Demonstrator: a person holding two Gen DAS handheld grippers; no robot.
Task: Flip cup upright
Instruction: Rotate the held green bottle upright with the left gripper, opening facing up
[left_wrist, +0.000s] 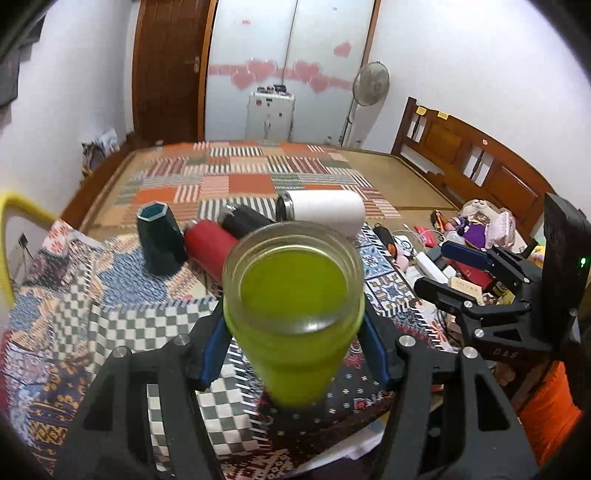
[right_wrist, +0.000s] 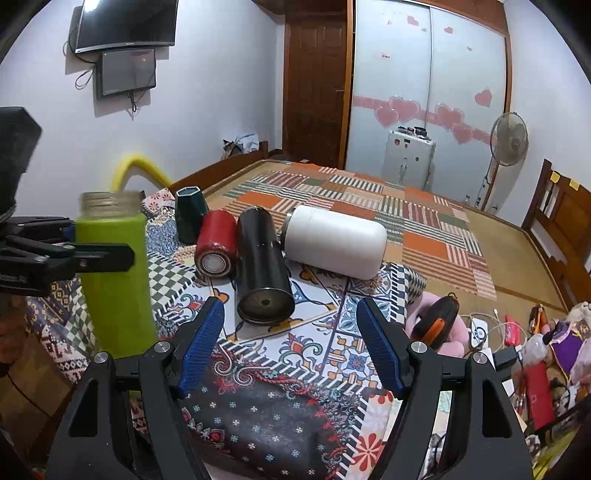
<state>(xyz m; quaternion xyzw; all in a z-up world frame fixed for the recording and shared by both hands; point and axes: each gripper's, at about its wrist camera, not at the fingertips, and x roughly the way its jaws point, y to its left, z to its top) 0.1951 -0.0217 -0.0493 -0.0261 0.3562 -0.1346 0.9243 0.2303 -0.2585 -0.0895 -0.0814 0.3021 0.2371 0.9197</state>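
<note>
A green cup (left_wrist: 295, 321) with a clear threaded mouth stands upright, held between the blue pads of my left gripper (left_wrist: 293, 350), which is shut on it. In the right wrist view the green cup (right_wrist: 114, 280) is at the left, open end up, held by the left gripper (right_wrist: 92, 254), its base near the patterned cloth (right_wrist: 280, 354). My right gripper (right_wrist: 291, 343) is open and empty, facing a black flask (right_wrist: 262, 266) lying on its side. In the left wrist view the right gripper (left_wrist: 450, 273) is to the right.
A red flask (right_wrist: 216, 242) and a white flask (right_wrist: 334, 242) lie on their sides beside the black one. A dark teal hexagonal cup (right_wrist: 190, 212) stands behind them. Cluttered items (right_wrist: 517, 339) lie at the right. A bed with a patchwork mat (right_wrist: 369, 199) is beyond.
</note>
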